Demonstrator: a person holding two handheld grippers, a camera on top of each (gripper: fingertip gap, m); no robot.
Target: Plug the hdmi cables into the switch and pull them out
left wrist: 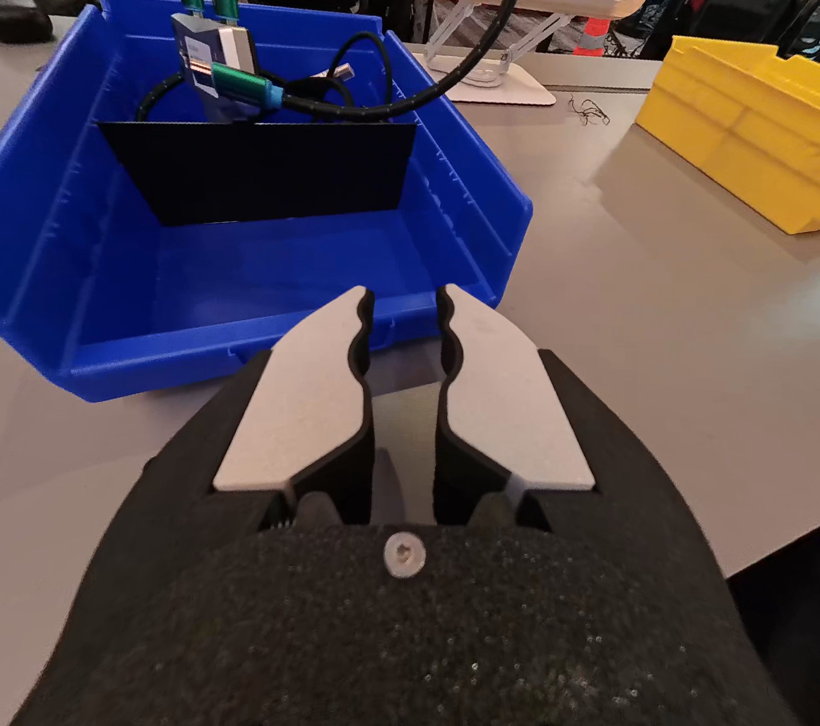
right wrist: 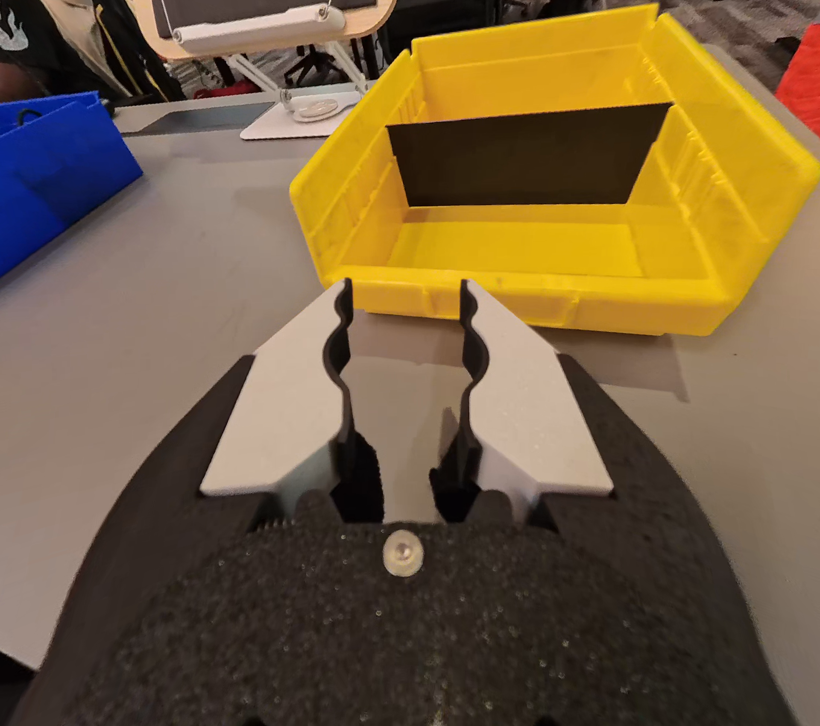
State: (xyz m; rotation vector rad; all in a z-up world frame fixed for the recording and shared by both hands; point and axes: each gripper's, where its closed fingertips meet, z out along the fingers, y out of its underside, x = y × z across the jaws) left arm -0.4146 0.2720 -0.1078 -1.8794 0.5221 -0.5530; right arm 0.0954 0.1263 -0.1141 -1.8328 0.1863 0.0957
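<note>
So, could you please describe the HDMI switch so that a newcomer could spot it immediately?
Look in the blue bin on the grey table, in the compartment behind its black divider. The switch is the small dark-blue and silver box there, with green-shelled plugs in it, among black cables.

The HDMI switch in the blue bin bears a pale label with print too blurred to read. No other writing, number or sign is legible in either view.
</note>
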